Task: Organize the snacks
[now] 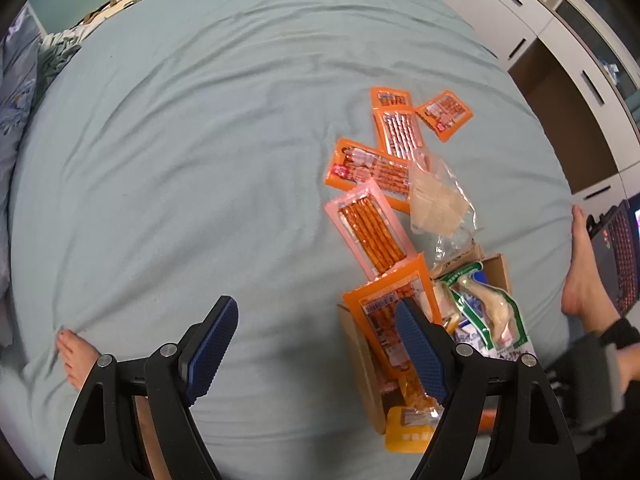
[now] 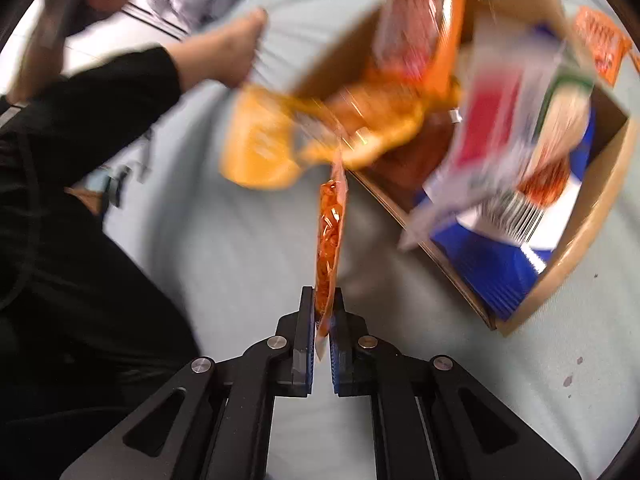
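Pale blue-green bedsheet (image 1: 192, 168), wrinkled, fills most of the left wrist view; white wardrobe doors (image 1: 516, 20) with dark handles run along the far right, a patterned blue pillow (image 1: 16, 92) sits at the far left edge, a lit laptop keyboard (image 1: 622, 256) off the bed's right side. Bare feet rest on the sheet, one (image 1: 74, 356) just left of the left finger, one (image 1: 584, 272) well right. Left gripper (image 1: 316, 354) hangs wide open over the sheet, holding nothing; its right finger pad (image 1: 420, 352) overlaps an orange snack pack (image 1: 384, 304) standing up out of the cardboard box (image 1: 360, 356). Green-white chicken pack (image 1: 492, 312) also in the box, right of that finger. Ahead of the fingers, loose on the sheet: pink-edged stick pack (image 1: 368, 228), clear plastic bag (image 1: 436, 196), more orange packs (image 1: 396, 128). Right gripper (image 2: 322, 312) is closed tight on a thin orange noodle-snack packet (image 2: 330, 240), edge-on, pinched at its lower end, rising straight ahead between the fingers. Cardboard box (image 2: 592, 216) lies ahead-right, blurred, with a blue-white pack (image 2: 492, 268) inside; a yellow-orange bag (image 2: 272, 140) lies ahead-left, blurred.
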### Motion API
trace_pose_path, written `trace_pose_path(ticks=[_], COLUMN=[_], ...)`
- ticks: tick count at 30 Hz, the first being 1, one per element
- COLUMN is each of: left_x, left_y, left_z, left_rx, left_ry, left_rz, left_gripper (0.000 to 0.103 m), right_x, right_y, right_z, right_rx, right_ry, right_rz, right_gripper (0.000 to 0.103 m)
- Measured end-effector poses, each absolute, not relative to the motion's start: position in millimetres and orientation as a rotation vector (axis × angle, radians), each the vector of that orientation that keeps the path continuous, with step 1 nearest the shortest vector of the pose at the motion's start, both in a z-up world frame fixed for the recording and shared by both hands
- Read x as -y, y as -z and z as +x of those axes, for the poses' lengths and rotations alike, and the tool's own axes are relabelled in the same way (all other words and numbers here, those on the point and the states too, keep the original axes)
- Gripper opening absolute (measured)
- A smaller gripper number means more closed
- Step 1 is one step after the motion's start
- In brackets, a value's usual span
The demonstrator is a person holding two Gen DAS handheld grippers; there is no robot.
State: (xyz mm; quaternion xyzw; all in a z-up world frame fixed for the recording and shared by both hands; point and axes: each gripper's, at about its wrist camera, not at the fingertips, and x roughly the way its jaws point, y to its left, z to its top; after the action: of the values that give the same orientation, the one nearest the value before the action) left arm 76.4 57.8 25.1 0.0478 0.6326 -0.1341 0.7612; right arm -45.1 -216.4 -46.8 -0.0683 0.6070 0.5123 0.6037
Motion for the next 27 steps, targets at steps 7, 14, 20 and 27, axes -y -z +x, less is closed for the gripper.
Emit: trace_pose_path(ticks=[7, 14, 20, 27], left_x=[-60, -53, -51, -52], left_y=[-26, -22, -23, -19], left_z=[78, 78, 78, 81], left_rx=[-1.369, -1.379, -1.359, -1.377], left_ry=[0.274, 0.268, 0.257, 0.255], left_rz=[0.092, 0.116, 0.150, 0.130], left_gripper=[0.082, 0.082, 0.082, 0.082], right_x=[237, 250, 256, 297], right_y=[-25, -29, -26, -21], right_z=[-18, 12, 30, 60], right_rx=[-1.212, -1.165, -1.213, -1.103], right_ry=[-1.128, -0.863, -0.738, -0.468], right_rz=[0.052, 0.097, 0.256, 0.192], right_gripper=[0.004, 0.004, 0.055, 0.071])
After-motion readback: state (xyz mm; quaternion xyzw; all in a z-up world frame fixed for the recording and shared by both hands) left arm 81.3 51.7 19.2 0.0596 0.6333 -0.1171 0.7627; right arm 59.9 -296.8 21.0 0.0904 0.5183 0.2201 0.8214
